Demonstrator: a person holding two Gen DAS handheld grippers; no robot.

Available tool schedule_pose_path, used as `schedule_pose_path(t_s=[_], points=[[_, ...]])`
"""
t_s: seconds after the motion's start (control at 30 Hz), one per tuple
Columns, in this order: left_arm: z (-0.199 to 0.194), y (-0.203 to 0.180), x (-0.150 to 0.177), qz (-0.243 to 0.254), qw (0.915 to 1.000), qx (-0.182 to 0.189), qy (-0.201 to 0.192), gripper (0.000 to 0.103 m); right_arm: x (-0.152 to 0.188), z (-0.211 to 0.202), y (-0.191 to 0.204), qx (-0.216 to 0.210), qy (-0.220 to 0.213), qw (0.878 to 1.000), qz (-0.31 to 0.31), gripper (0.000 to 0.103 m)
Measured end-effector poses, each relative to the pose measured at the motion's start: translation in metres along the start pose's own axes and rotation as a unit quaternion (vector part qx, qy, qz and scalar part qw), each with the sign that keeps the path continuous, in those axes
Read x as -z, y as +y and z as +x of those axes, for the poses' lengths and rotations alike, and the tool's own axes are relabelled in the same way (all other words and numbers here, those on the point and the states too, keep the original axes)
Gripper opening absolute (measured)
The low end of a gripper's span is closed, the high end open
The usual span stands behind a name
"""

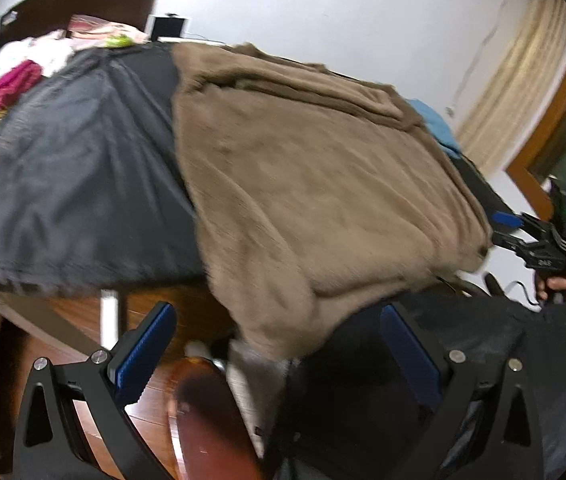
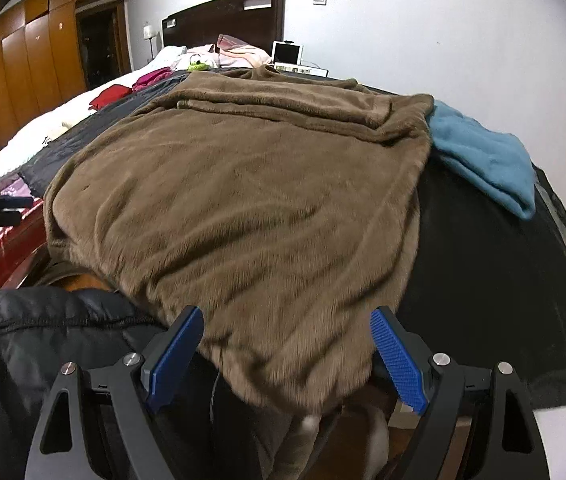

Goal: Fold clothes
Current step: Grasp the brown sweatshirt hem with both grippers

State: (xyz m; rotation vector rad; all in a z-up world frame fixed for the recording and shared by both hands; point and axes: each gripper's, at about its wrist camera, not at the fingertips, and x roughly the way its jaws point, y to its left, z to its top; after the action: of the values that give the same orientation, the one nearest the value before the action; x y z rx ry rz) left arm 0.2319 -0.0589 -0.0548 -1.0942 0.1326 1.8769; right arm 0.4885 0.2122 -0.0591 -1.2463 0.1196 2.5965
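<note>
A large brown fleece garment (image 1: 323, 184) (image 2: 243, 200) lies spread flat on a dark sheet (image 1: 63, 168) (image 2: 483, 280) over the bed, with its near hem hanging off the bed edge. My left gripper (image 1: 279, 344) is open below that edge, by the garment's drooping left corner, and its pads touch no cloth. My right gripper (image 2: 285, 356) is open too; the hem sits between its blue pads (image 2: 395, 360) without being pinched. From the left wrist view the right gripper (image 1: 523, 236) shows at the garment's right corner.
A folded blue garment (image 2: 483, 160) (image 1: 439, 124) lies at the far right of the sheet. Red (image 2: 111, 96) and magenta (image 2: 151, 78) clothes sit on the white bedding to the far left. A person's dark padded jacket (image 2: 23, 340) fills the near left. Wooden floor (image 1: 143, 412) shows below.
</note>
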Motion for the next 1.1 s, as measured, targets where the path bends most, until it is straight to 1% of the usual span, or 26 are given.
schedule_pose_path(t_s=[0.07, 0.2, 0.37, 0.43, 0.57, 0.67, 0.77, 0.83, 0.93, 1.1], points=[[0.005, -0.002, 0.004, 0.004, 0.9998, 0.017, 0.005, 0.102, 0.007, -0.004, -0.001, -0.002, 0.003, 1.000, 0.004, 0.087], [0.017, 0.000, 0.010, 0.005, 0.9989, 0.045, 0.015, 0.102, 0.016, -0.003, -0.004, -0.021, 0.007, 1.000, 0.019, 0.087], [0.034, 0.012, 0.010, -0.017, 0.9976, 0.061, 0.028, 0.102, 0.024, 0.002, -0.008, -0.046, 0.023, 0.998, 0.031, 0.087], [0.040, 0.016, 0.008, -0.024, 0.9966, 0.073, 0.031, 0.102, 0.028, 0.006, -0.010, -0.059, 0.035, 0.997, 0.036, 0.087], [0.053, 0.026, 0.003, -0.044, 0.9936, 0.099, 0.035, 0.102, 0.036, 0.016, -0.016, -0.071, 0.051, 0.995, 0.046, 0.087], [0.060, 0.035, 0.002, -0.064, 0.9919, 0.101, 0.042, 0.102, 0.038, 0.028, -0.025, -0.075, 0.060, 0.993, 0.070, 0.087], [0.064, 0.038, 0.002, -0.074, 0.9908, 0.105, 0.042, 0.102, 0.043, 0.039, -0.037, -0.083, 0.069, 0.989, 0.097, 0.087], [0.065, 0.040, 0.002, -0.079, 0.9900, 0.110, 0.041, 0.102, 0.045, 0.042, -0.044, -0.089, 0.070, 0.987, 0.112, 0.087], [0.067, 0.042, 0.001, -0.085, 0.9887, 0.117, 0.039, 0.102, 0.044, 0.047, -0.053, -0.112, 0.061, 0.983, 0.135, 0.087], [0.066, 0.035, -0.003, -0.073, 0.9879, 0.134, 0.027, 0.102, 0.037, 0.052, -0.059, -0.152, 0.035, 0.976, 0.152, 0.087]])
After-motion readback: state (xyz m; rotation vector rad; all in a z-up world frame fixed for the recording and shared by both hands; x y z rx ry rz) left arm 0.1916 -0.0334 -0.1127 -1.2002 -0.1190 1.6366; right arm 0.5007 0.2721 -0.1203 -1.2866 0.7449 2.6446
